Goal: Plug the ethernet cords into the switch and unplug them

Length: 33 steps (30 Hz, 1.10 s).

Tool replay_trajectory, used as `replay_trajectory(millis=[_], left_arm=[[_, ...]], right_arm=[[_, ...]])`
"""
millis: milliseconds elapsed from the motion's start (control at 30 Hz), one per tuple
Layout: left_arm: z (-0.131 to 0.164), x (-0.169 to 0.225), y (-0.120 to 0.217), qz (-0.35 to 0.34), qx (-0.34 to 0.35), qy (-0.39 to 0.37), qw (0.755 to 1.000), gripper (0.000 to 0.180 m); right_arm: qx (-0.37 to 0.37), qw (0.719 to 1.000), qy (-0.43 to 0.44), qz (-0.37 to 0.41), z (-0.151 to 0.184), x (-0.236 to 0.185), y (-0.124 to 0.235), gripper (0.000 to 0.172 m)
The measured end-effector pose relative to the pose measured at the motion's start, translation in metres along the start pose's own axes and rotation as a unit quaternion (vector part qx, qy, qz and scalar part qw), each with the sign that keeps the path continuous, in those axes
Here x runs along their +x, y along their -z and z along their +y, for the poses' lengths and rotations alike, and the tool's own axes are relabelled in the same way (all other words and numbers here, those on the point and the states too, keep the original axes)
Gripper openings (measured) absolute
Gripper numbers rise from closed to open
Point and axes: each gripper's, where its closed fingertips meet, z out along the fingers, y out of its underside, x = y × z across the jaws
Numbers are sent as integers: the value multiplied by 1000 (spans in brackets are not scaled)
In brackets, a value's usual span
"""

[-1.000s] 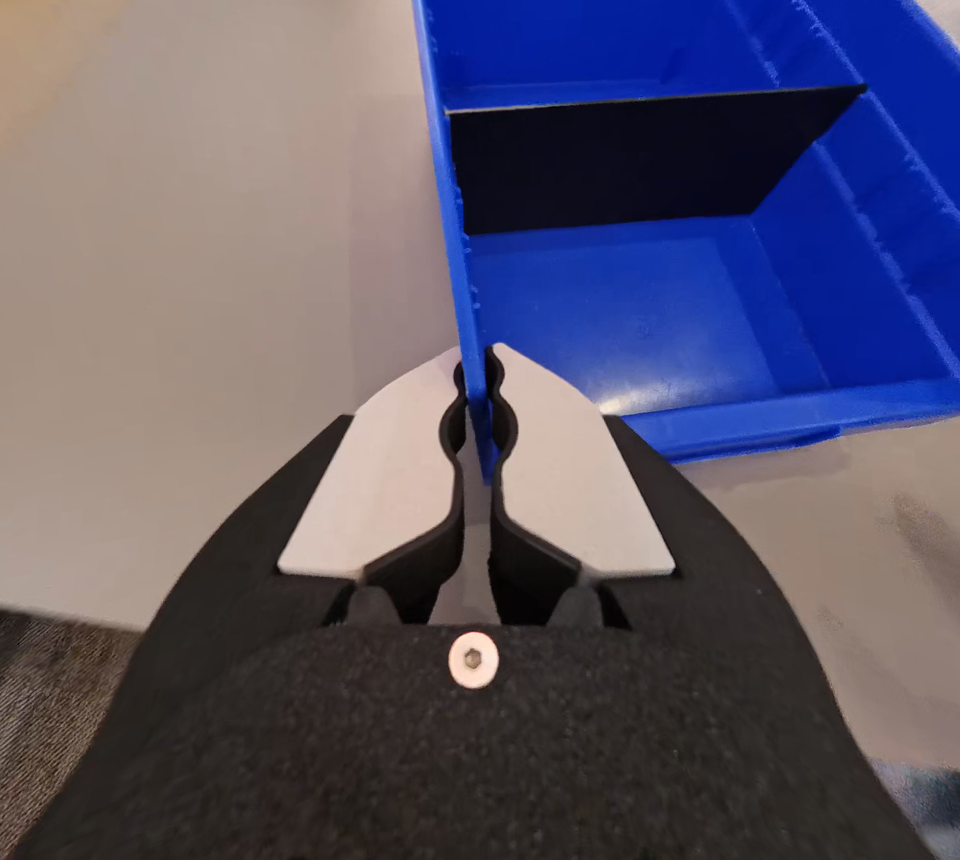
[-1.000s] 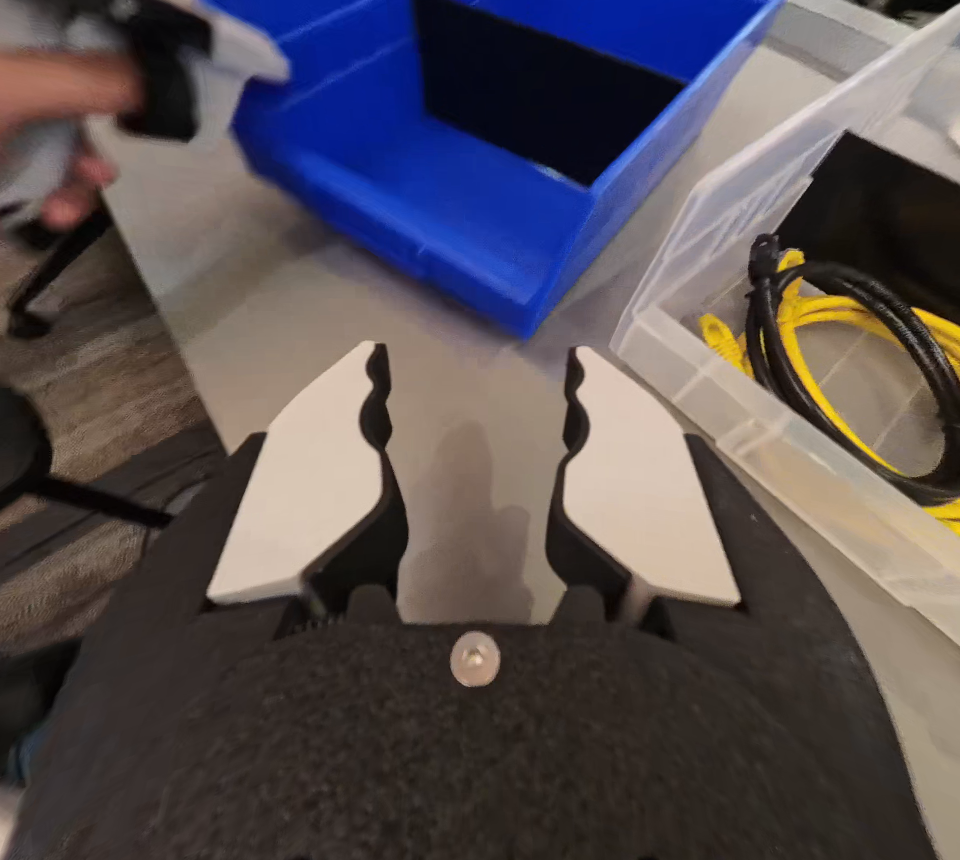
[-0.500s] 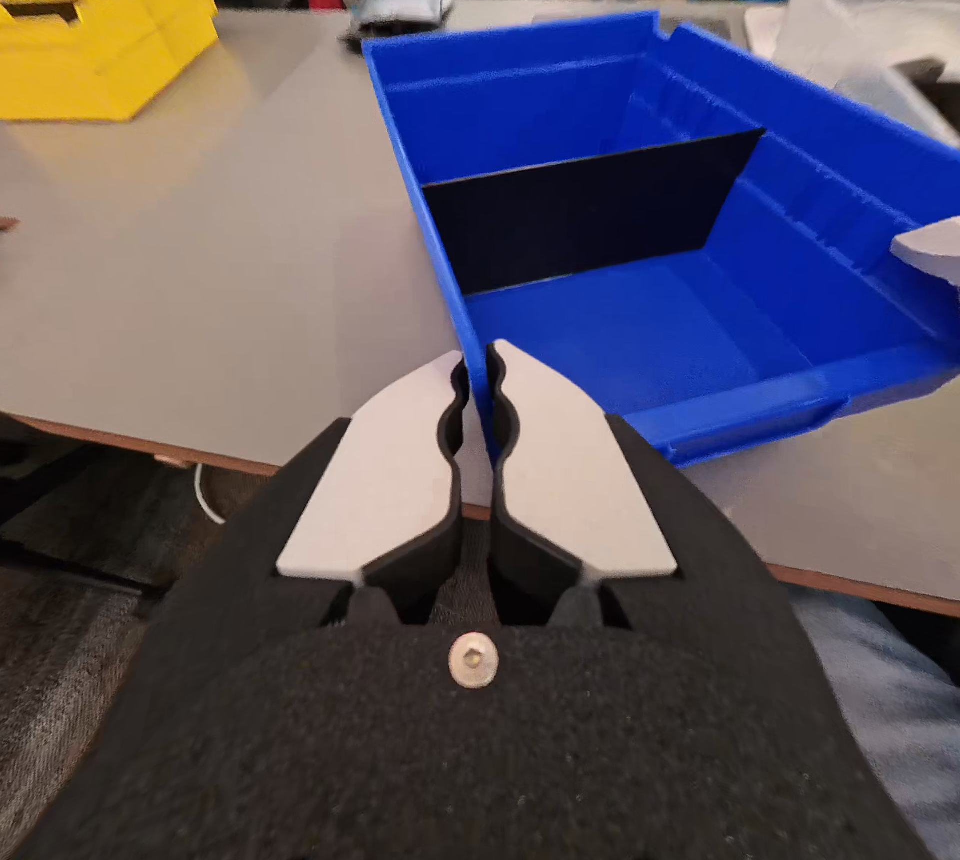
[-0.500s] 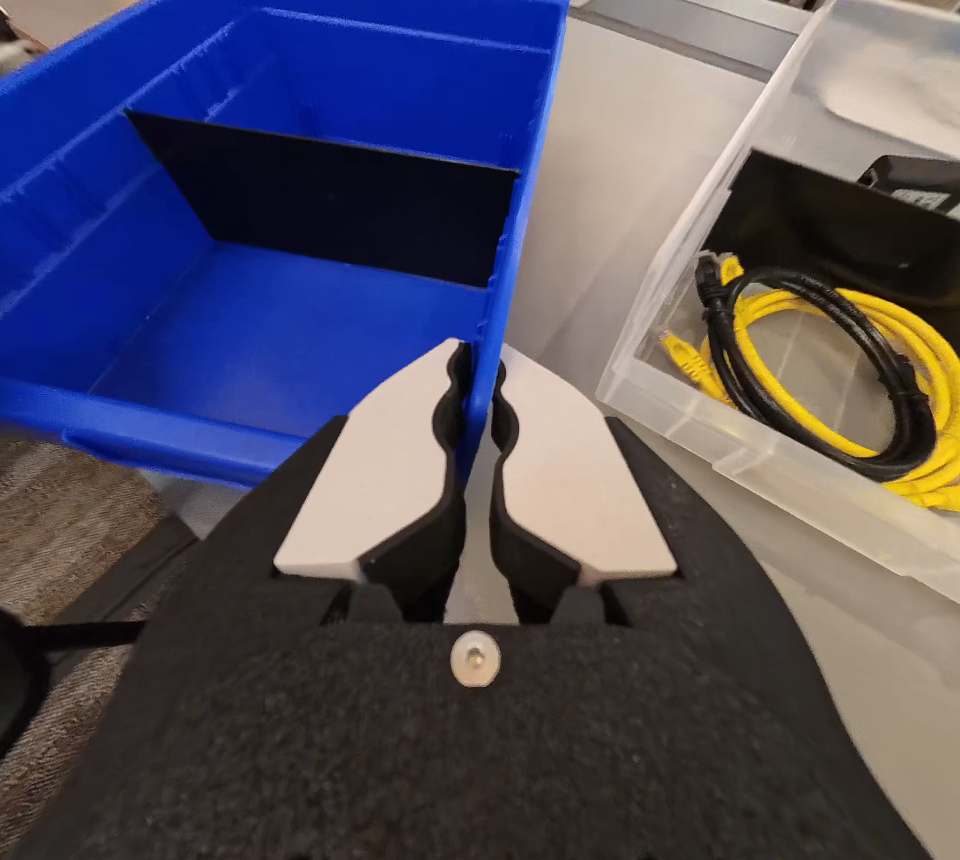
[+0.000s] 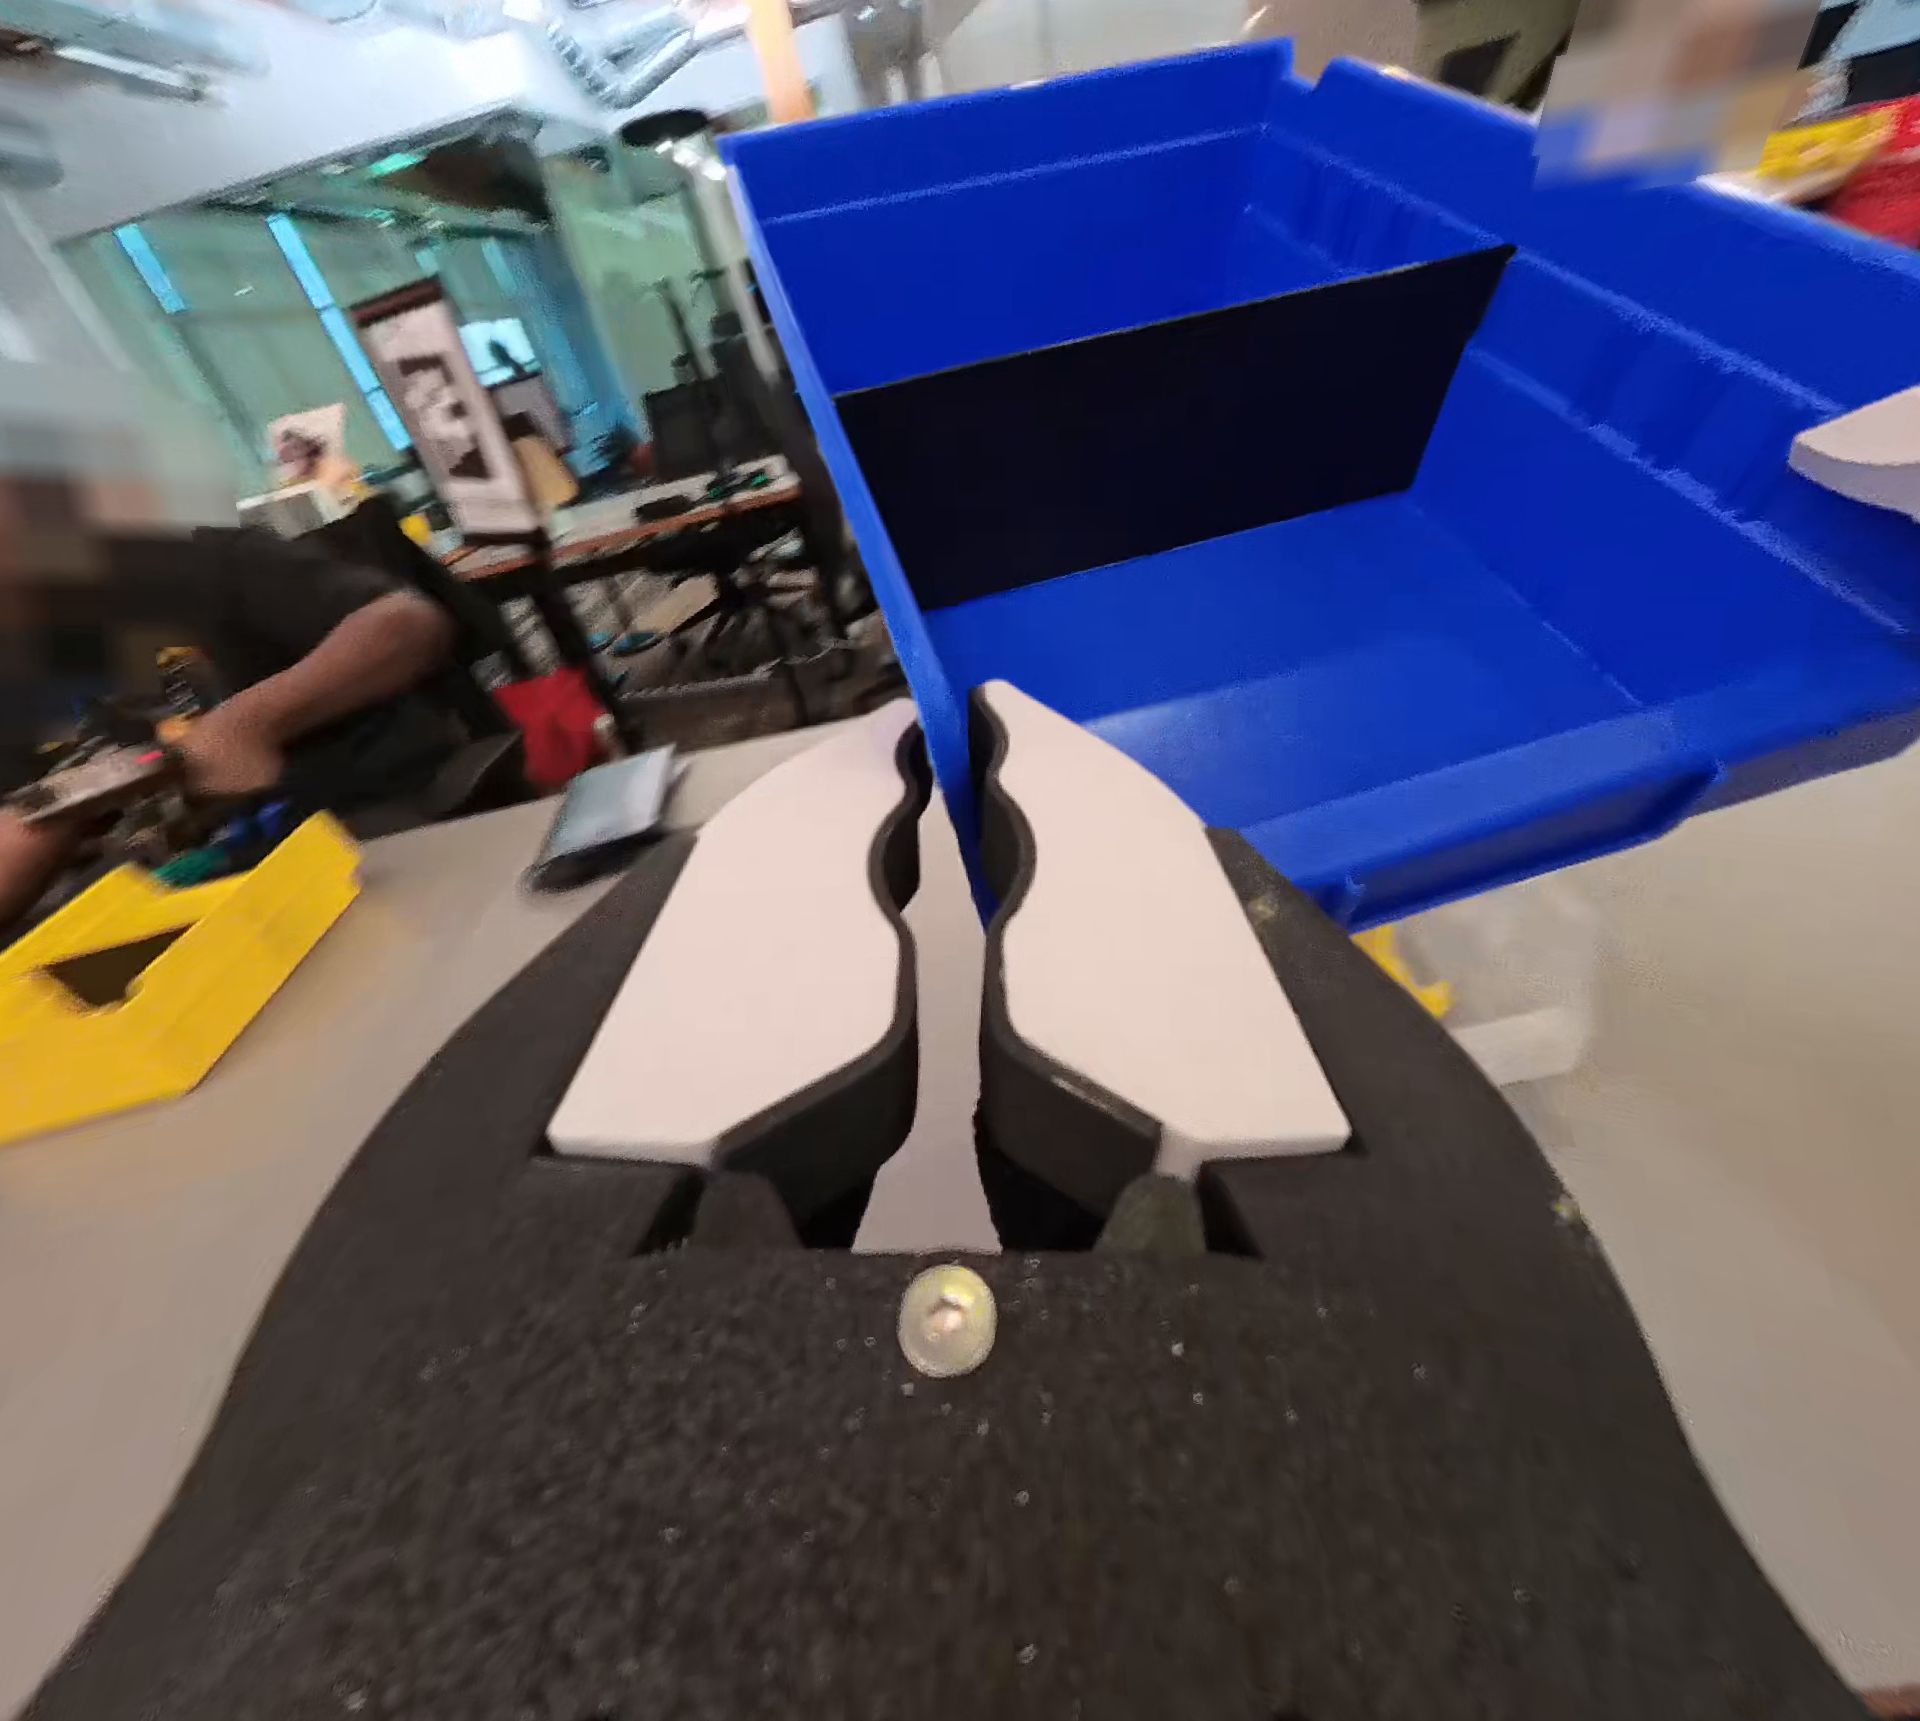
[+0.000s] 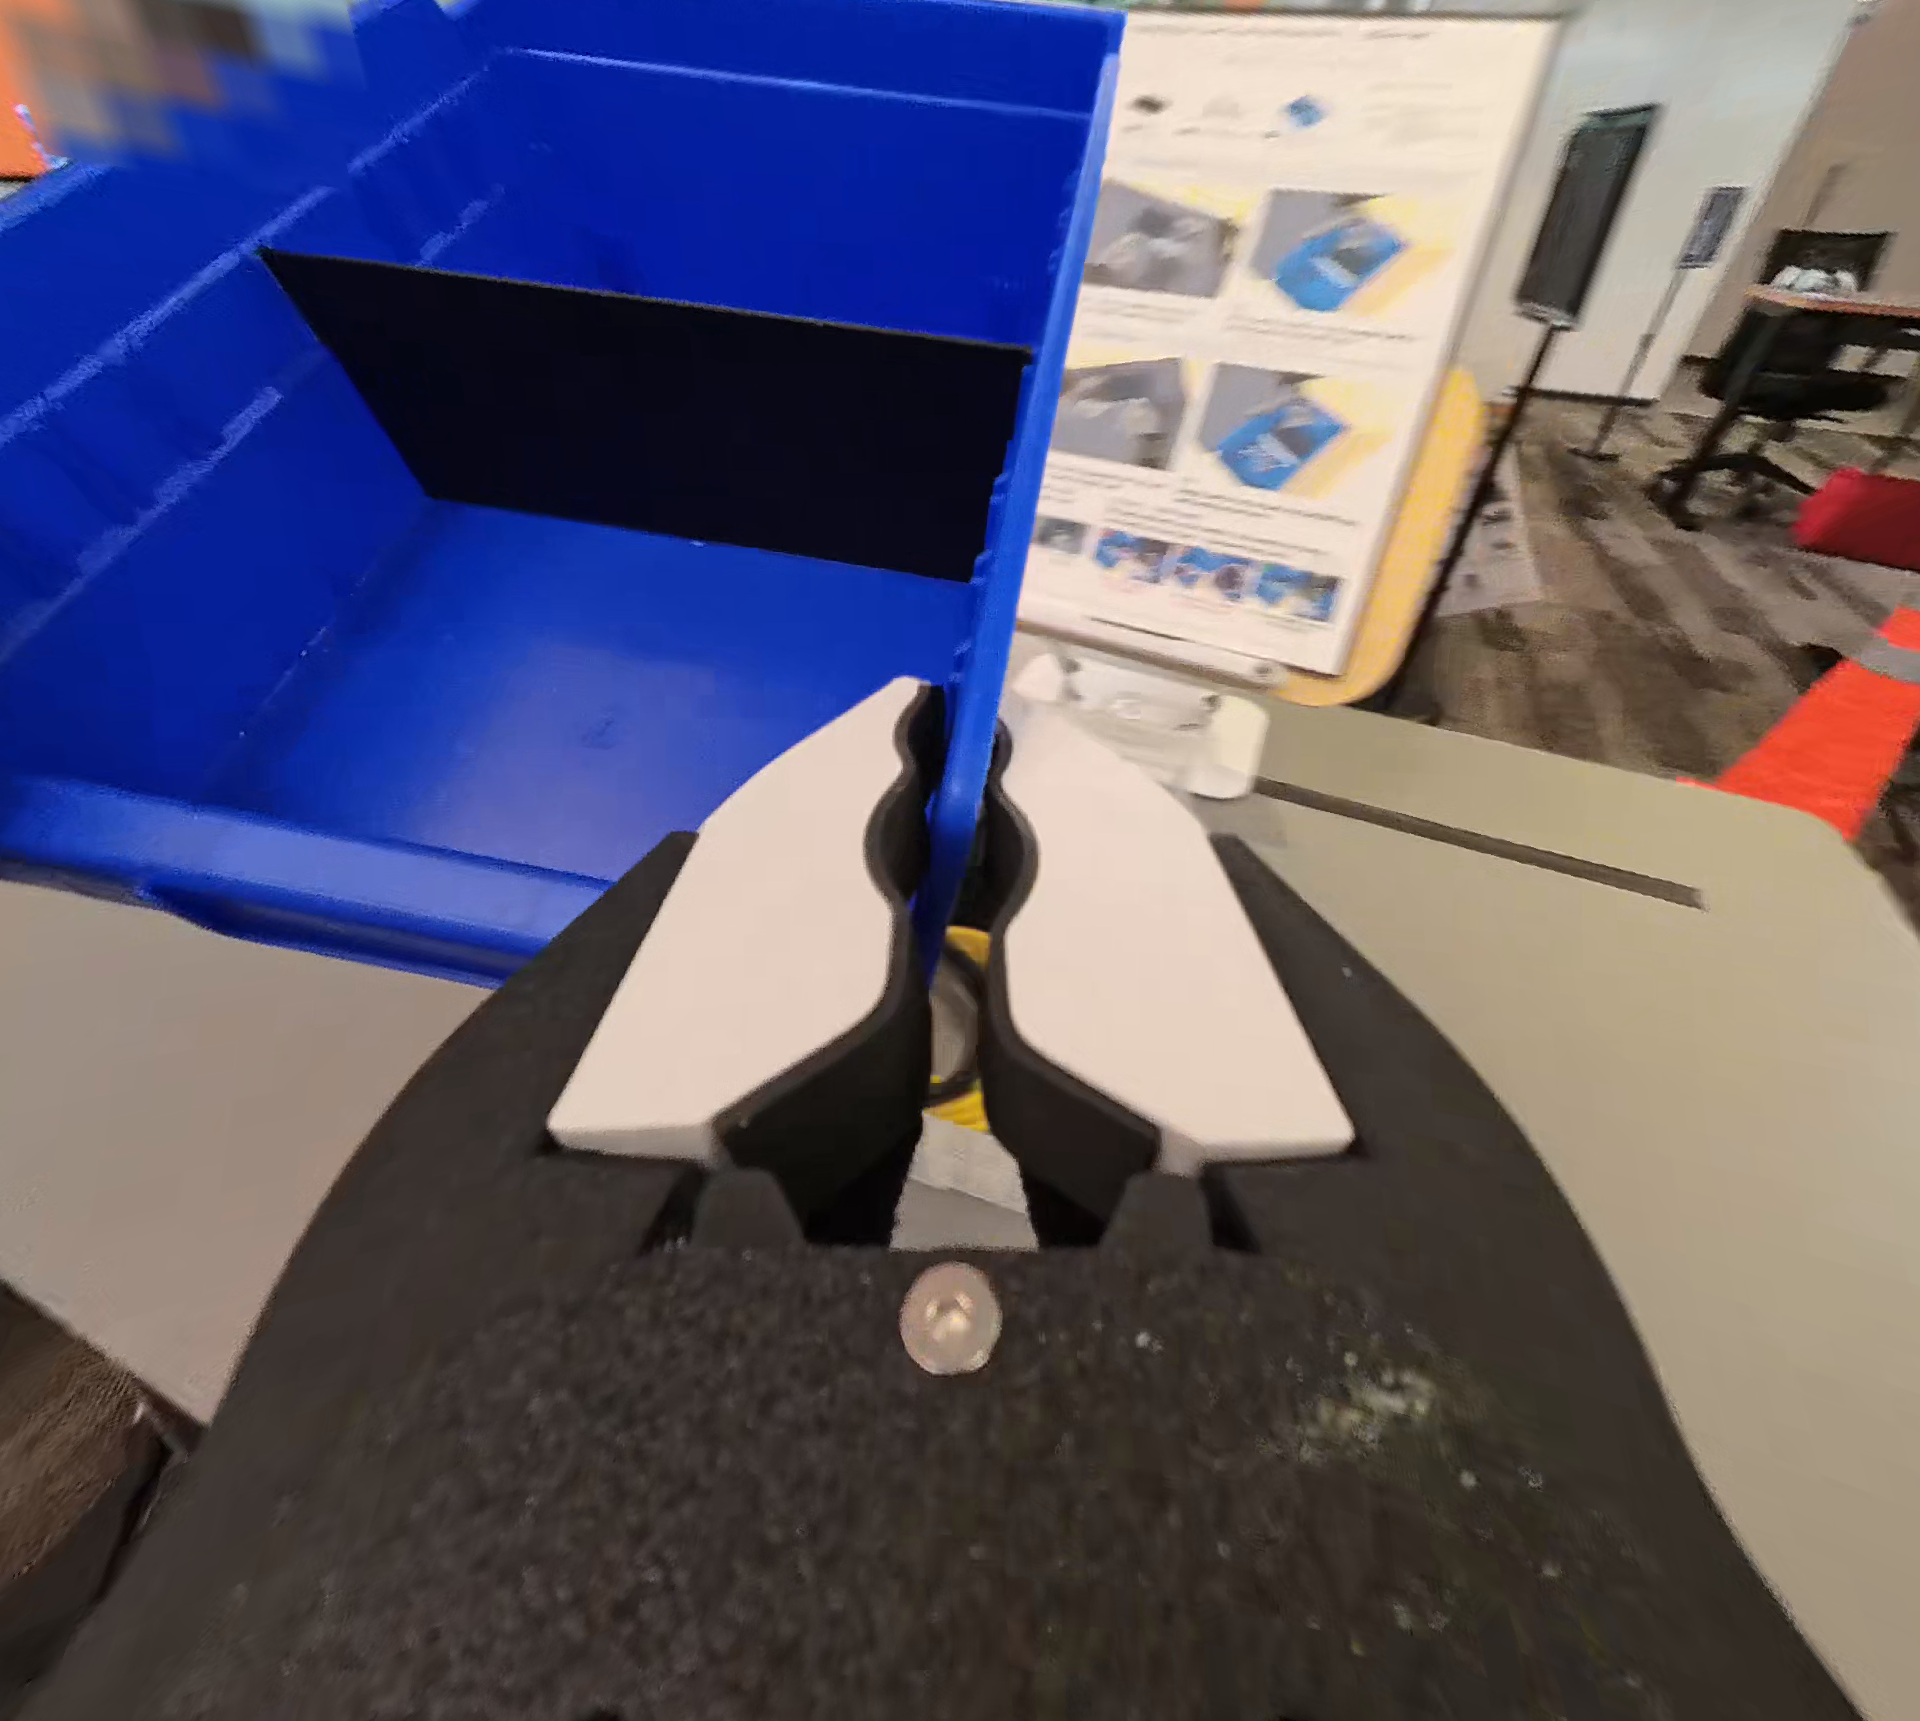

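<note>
Blue bin (image 5: pixel 1299 715), smooth moulded plastic with ribbed side walls and a flat matte black divider (image 5: pixel 1143 435) across its middle, is held up off the grey table (image 5: pixel 312 1204) by both claws. Left gripper (image 5: pixel 948 741) is narrowed onto the bin's thin left wall, grey wavy-edged fingers (image 5: pixel 1101 923) either side of it; right gripper (image 6: pixel 961 736) is clamped the same way on the right wall, pads pressed against the plastic. Gripper bodies are black with a grainy, foam-like texture. Yellow ethernet cord (image 6: pixel 961 944) barely peeks through the gap behind the right jaws, below the bin; switch cannot be made out. Angular yellow bin (image 5: pixel 156 975) sits on the table at left; printed poster board (image 6: pixel 1278 341) stands behind.
</note>
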Motion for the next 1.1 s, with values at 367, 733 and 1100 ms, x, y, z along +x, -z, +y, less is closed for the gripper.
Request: replay_trajectory(millis=[367, 733, 1100], left_arm=[[18, 291, -107, 210, -86, 0, 974, 9], [130, 388, -175, 194, -165, -8, 967, 7], [182, 432, -157, 318, -212, 34, 923, 44]], right_arm=[[-161, 975, -39, 150, 69, 285, 61, 4], [-177, 969, -108, 137, 223, 379, 17, 4], [-214, 965, -53, 144, 272, 393, 20, 13]])
